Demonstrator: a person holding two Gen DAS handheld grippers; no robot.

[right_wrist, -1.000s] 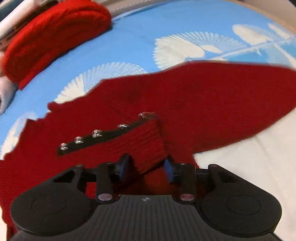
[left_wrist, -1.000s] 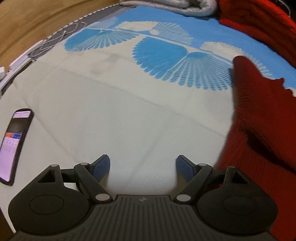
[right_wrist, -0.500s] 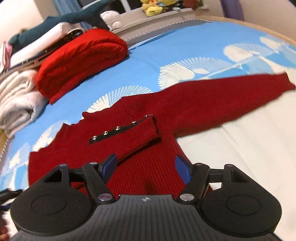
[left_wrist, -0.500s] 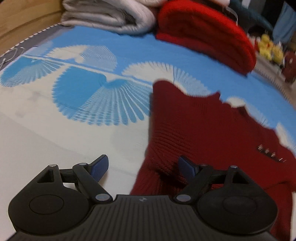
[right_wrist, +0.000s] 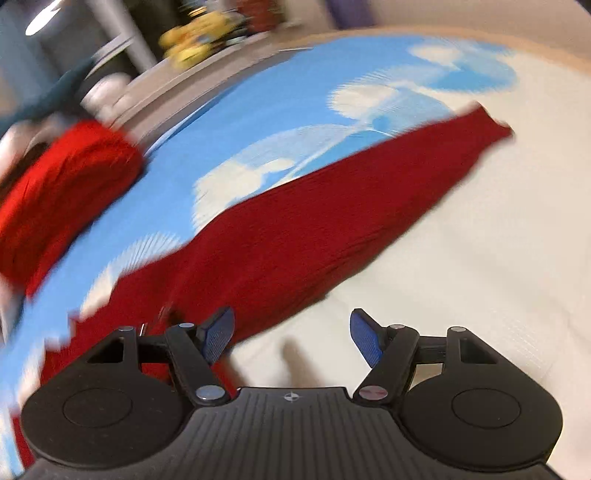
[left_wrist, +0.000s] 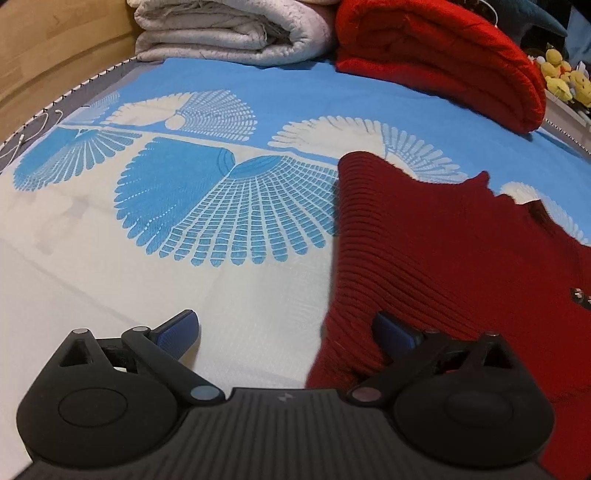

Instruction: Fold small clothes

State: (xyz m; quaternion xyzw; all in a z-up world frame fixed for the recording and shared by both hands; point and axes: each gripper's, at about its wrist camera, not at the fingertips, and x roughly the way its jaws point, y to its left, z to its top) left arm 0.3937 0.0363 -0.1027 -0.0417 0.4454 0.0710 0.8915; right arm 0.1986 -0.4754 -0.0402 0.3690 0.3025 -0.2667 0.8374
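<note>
The ribbed dark-red sweater [left_wrist: 443, 258] lies flat on the fan-printed bedsheet [left_wrist: 221, 92]. The left gripper [left_wrist: 286, 328] is opening, its jaws straddling the knit's edge, unpinched. The right gripper [right_wrist: 291, 336] gapes empty (only its blurred view shows the outstretched sleeve [right_wrist: 369, 192]).

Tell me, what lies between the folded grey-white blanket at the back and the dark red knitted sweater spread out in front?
Only bare bedsheet, blue with white fan prints, separates blanket and sweater, in the left wrist view.
</note>
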